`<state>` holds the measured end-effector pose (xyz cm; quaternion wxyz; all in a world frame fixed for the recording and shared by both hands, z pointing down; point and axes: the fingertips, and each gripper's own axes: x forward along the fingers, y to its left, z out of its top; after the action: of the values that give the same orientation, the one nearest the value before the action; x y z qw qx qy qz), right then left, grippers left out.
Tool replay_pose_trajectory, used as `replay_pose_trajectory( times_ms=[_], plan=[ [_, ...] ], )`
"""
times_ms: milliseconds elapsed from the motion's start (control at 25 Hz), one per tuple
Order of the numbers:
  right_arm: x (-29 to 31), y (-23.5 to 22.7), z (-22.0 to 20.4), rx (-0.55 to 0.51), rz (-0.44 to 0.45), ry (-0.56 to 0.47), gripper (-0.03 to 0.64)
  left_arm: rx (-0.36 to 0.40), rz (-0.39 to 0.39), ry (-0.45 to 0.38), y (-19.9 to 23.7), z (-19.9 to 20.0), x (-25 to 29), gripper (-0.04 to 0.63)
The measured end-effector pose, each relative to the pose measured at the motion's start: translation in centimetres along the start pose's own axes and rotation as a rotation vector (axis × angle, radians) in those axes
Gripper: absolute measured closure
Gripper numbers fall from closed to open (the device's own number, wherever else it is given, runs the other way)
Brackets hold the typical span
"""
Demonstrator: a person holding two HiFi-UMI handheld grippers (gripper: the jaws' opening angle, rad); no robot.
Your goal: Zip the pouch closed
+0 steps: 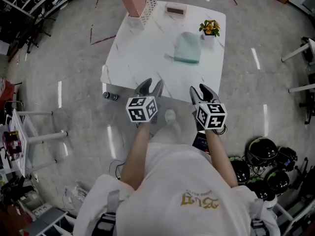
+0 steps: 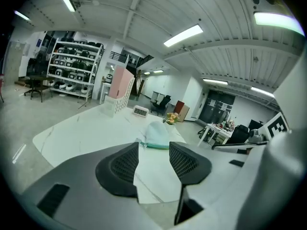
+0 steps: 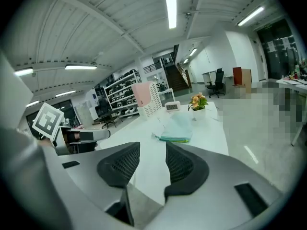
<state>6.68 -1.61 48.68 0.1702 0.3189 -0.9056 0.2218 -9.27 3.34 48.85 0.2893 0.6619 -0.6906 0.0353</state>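
On the white table (image 1: 138,58), toward its far right side, lies the pale green pouch (image 1: 188,48), near a potted flower (image 1: 210,28) and a small clock (image 1: 175,9) whose display is too small to read. Left gripper (image 1: 151,85) and right gripper (image 1: 199,89) hover at the near edge, jaws spread, nothing between them. Gold lettering on the person's shirt (image 1: 199,199) cannot be read.

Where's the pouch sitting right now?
In the head view the pale green pouch lies on the right half of the white table, just to the near left of the small flower pot.
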Motion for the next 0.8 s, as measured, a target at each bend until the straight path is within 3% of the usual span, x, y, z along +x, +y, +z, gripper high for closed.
replay_pose_trajectory(
  times_ms=[440, 800],
  plan=[
    [11.8, -2.5, 0.0, 0.022, -0.029, 0.149, 0.453, 0.042, -0.056, 0.19, 5.7, 0.5, 10.9, 0.385],
    [17.8, -2.3, -1.7, 0.06, -0.025, 0.234, 0.457, 0.215, -0.129, 0.351, 7.6, -0.5, 16.5, 0.414]
  ],
)
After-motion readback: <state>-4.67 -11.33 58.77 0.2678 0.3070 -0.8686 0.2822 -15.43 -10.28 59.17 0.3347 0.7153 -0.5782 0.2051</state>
